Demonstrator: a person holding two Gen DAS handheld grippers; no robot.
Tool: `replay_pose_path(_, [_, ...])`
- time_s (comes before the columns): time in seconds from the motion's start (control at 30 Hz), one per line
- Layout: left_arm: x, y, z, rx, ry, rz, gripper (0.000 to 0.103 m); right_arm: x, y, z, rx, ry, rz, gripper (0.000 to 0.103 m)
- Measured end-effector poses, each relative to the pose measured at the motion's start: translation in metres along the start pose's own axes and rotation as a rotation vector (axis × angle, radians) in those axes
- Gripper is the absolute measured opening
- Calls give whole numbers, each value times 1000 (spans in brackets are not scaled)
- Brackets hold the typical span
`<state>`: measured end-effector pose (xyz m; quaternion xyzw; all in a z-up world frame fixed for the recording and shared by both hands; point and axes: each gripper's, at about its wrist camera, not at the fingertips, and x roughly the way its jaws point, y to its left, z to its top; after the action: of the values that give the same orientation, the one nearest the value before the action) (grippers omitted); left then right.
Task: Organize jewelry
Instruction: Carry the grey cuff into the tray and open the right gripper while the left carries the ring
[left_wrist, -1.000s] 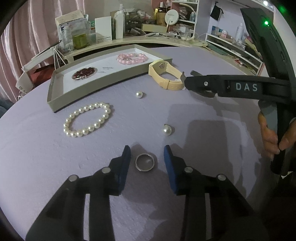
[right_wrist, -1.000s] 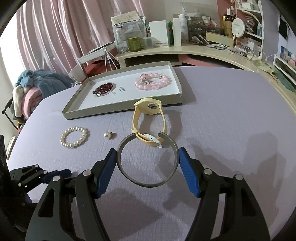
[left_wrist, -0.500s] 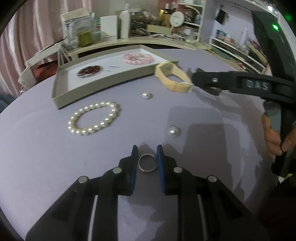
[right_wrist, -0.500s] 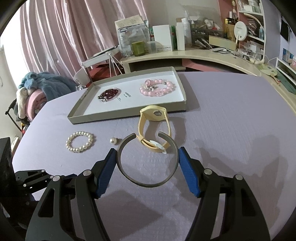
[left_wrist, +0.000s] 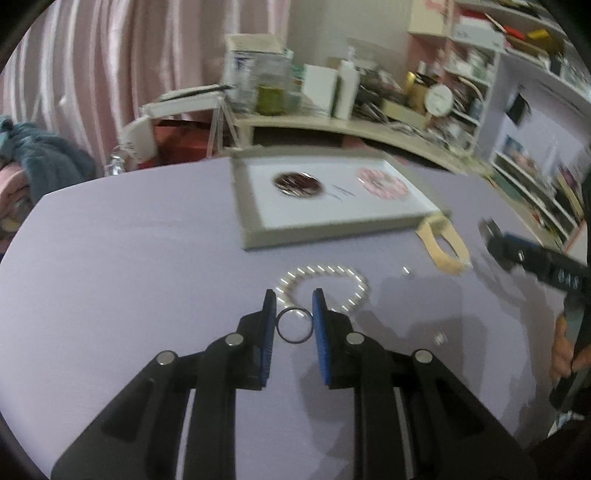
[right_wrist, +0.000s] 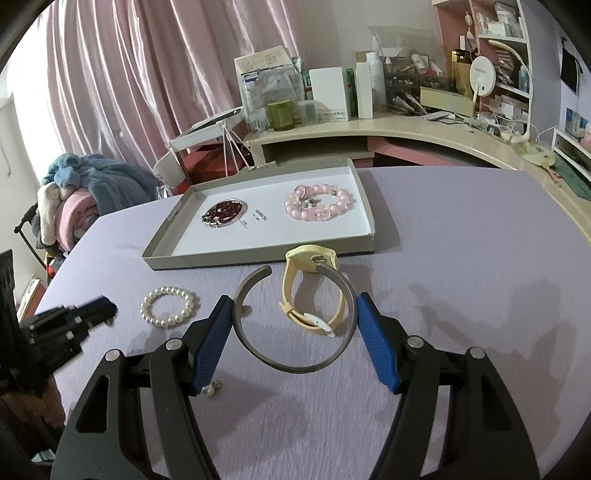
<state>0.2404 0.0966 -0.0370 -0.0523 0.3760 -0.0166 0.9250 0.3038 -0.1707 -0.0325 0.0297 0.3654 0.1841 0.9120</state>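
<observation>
The right gripper (right_wrist: 293, 334) clamps an open grey bangle (right_wrist: 291, 319) (yellow watch (right_wrist: 308, 291) behind).

tablecloth (right_wrist: 461, 236): lilac
tray (right_wrist: 258, 254): grey, white inside
bead bracelet (right_wrist: 319, 203): pink
pearl bracelet (right_wrist: 168, 306): white
watch (right_wrist: 310, 291): cream
curtain (right_wrist: 129, 74): pink

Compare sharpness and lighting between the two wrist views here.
Left wrist view: motion-smeared, tray and pearl bracelet streaked; the left gripper and its ring stay crisp. Right wrist view: sharp, pink bead bracelet legible, soft shadows on the lilac tablecloth, bright window glare at left, fisheye bending the desk edge.
</observation>
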Motion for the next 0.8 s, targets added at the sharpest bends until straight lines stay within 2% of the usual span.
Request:
replay_pose_path(0.23, [-12,27,17,-78,-51,51,20,0,-3,3,-2,-5,-4,69])
replay_pose_path(0.6, [-17,37,28,-120,-75,58,19,5,-6,14,-14,-21,-11,69])
replay_pose_path(0.8, [-17,41,37,-126,-82,62,19,10,-8,50,-36,-77,-26,69])
